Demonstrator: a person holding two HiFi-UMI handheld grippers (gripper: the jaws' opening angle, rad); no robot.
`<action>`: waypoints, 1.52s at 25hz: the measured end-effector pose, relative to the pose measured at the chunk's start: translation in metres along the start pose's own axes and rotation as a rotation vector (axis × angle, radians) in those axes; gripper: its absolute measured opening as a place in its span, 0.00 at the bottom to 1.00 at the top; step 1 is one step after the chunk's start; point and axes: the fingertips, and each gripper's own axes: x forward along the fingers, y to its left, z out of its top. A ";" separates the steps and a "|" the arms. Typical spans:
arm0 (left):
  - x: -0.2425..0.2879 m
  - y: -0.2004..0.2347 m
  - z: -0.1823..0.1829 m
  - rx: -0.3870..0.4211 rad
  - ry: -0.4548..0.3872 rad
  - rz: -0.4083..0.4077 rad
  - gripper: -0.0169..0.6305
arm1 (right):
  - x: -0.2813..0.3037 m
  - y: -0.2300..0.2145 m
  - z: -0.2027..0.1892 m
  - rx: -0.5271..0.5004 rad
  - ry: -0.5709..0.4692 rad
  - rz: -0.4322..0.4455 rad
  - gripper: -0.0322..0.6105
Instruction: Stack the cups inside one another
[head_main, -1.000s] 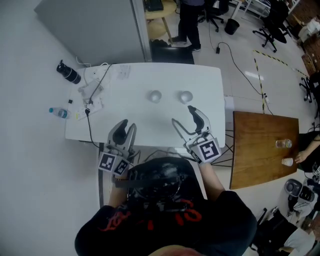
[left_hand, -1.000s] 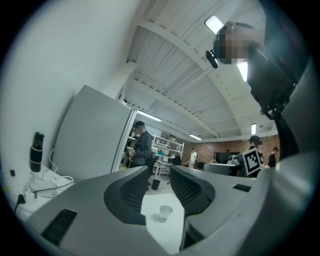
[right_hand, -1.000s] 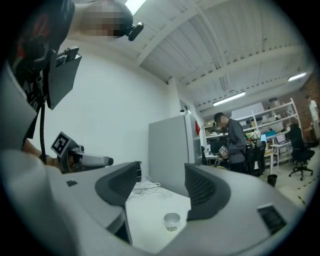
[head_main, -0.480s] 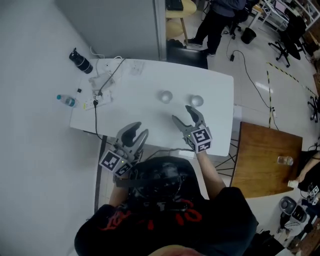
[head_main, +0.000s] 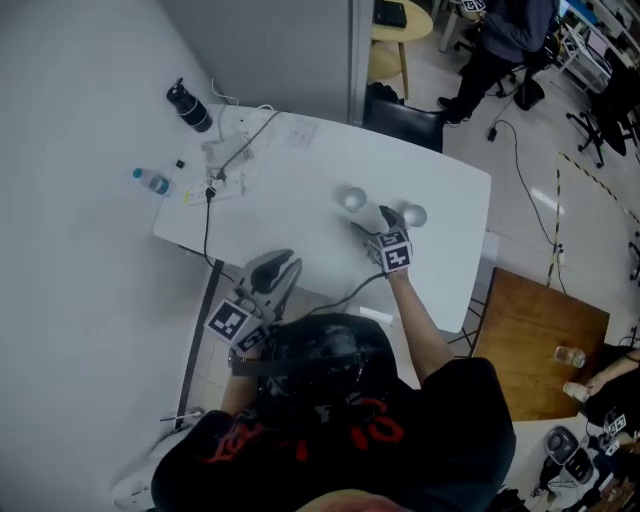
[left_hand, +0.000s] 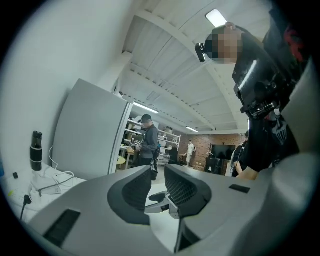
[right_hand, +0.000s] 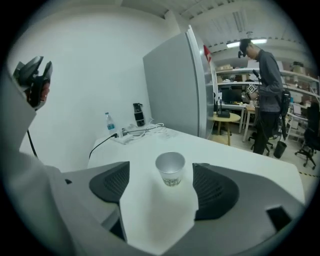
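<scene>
- My right tool (head_main: 372, 221) has its jaws wide apart. They have just been opening. One cup (right_hand: 170, 169) stands upright on the white worktop (head_main: 300, 180), in line with the gap but ahead of the pads, so nothing is touching it.
- My left tool (head_main: 282, 262) waits at the near edge of the worktop. Its jaws have just been closing and are now almost together, with a narrow gap and nothing between them.
- The second cup (head_main: 413, 215) stands just beside the right tool's outer jaw.
- Risk: with the jaws this wide, that outer jaw could clip the second cup as I advance and tip it or push it away.
- Risk: if I close before the pads are on either side of the cup, the tips would likely nudge it forward or knock it over. It looks light.
- Risk: squeezing hard may dent the wall, and a dented cup would nest badly.
- Count: two cups, neither stacked yet; two tools; one water bottle (head_main: 150, 181); one dark flask (head_main: 190, 105); and a tangle of cables (head_main: 228, 160) at the far corner.
</scene>
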 end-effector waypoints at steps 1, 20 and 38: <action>-0.002 0.002 -0.002 -0.007 0.013 0.013 0.14 | 0.010 -0.002 -0.004 -0.007 0.013 -0.001 0.68; -0.040 0.039 -0.004 -0.037 -0.005 0.246 0.09 | 0.100 -0.010 -0.015 -0.059 0.183 0.005 0.79; -0.048 0.047 -0.005 -0.018 0.001 0.295 0.09 | 0.094 -0.004 -0.008 -0.029 0.139 -0.013 0.64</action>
